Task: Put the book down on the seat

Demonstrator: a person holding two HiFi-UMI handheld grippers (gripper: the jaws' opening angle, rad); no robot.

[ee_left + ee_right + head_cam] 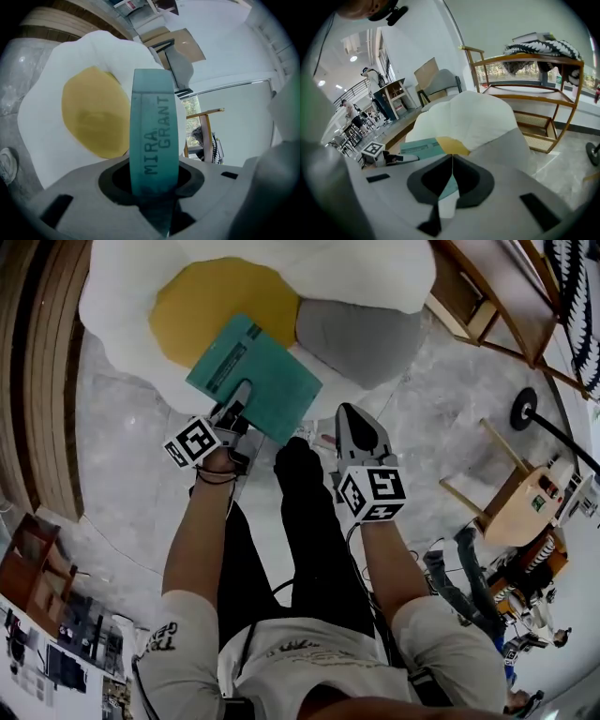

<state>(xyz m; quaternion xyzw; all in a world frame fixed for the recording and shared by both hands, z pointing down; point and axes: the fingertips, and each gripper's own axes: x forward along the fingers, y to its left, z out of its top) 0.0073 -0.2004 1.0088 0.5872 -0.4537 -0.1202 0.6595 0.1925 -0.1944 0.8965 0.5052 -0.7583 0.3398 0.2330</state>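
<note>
Starting nearest the body, the right gripper (354, 420) was seen empty beside the person's leg (305, 521), its fingers pressed together with nothing between them. Just to its left, the left gripper (244, 395) was held forward, its fingers pinching the book (258, 371) at the spine end. In the left gripper view the teal spine stood upright between the fingers, the print "MIRA GRANT" running along it.

The book itself was held out flat and slightly tilted over the near edge of the seat (122, 296), its far corner lying across the yellow patch (202, 306). Whether its underside already touched the seat could not be told. A grey cushion (361, 334) lay on the right of the seat, just beside the book, and a wooden shelf (487, 306) stood further off.

The step in hand was judged to be the bringing of the book onto the seat, with the release not yet made. For the next move, the book would need to be brought down until it rested flat on the white and yellow padding, clear of the near edge so that it could not slide off. Only then should the left fingers be spread and drawn back along the spine, without the cover being dragged. The right gripper was not judged to be needed.
</note>
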